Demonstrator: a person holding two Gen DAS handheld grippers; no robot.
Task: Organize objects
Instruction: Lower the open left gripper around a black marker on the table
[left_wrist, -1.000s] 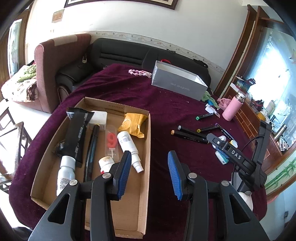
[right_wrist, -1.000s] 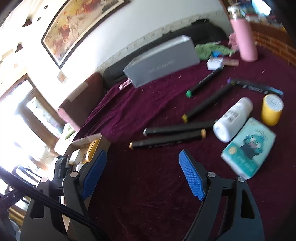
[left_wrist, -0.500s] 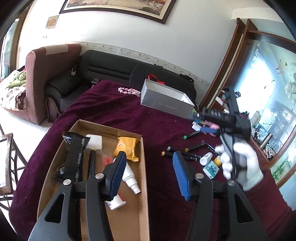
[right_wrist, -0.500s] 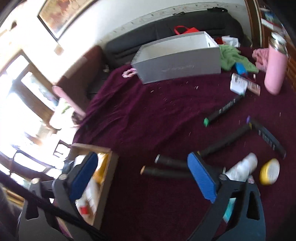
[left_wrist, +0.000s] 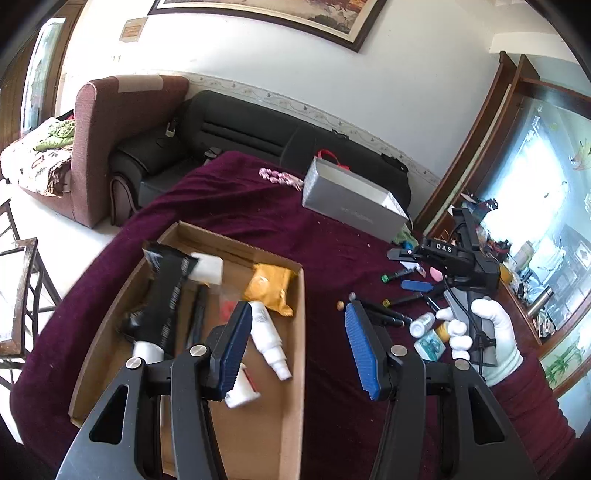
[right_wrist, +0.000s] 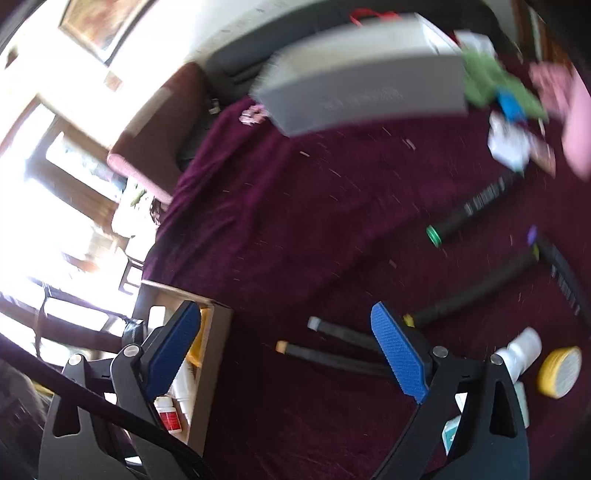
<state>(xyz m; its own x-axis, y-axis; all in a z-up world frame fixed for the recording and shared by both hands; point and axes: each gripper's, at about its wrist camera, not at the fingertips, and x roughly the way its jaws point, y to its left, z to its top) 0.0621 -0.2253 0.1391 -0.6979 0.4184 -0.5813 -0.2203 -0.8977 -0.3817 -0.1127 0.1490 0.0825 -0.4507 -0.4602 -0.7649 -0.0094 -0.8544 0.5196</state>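
A cardboard box (left_wrist: 280, 417) on the maroon table holds a black tube (left_wrist: 168, 295), a yellow packet (left_wrist: 271, 291), a white spray bottle (left_wrist: 267, 339) and other small items. My left gripper (left_wrist: 297, 345) is open and empty above the box's right wall. My right gripper (right_wrist: 284, 350) is open and empty, raised above the table; it also shows in the left wrist view (left_wrist: 410, 267). Several black markers (right_wrist: 332, 354) lie under it, with a white bottle (right_wrist: 521, 350), a yellow lid (right_wrist: 559, 371) and a teal packet (left_wrist: 428, 345) to their right.
A grey open box (left_wrist: 351, 206) stands at the table's far side, with a pink braided cord (left_wrist: 279, 177) beside it. A pink bottle (right_wrist: 576, 129), green cloth (right_wrist: 491, 81) and a small white box (right_wrist: 509, 142) sit at the far right. Sofas stand behind the table.
Both grippers have risen away from the table, staying open. The right gripper lifted from low over the markers and swung its view toward the far side.
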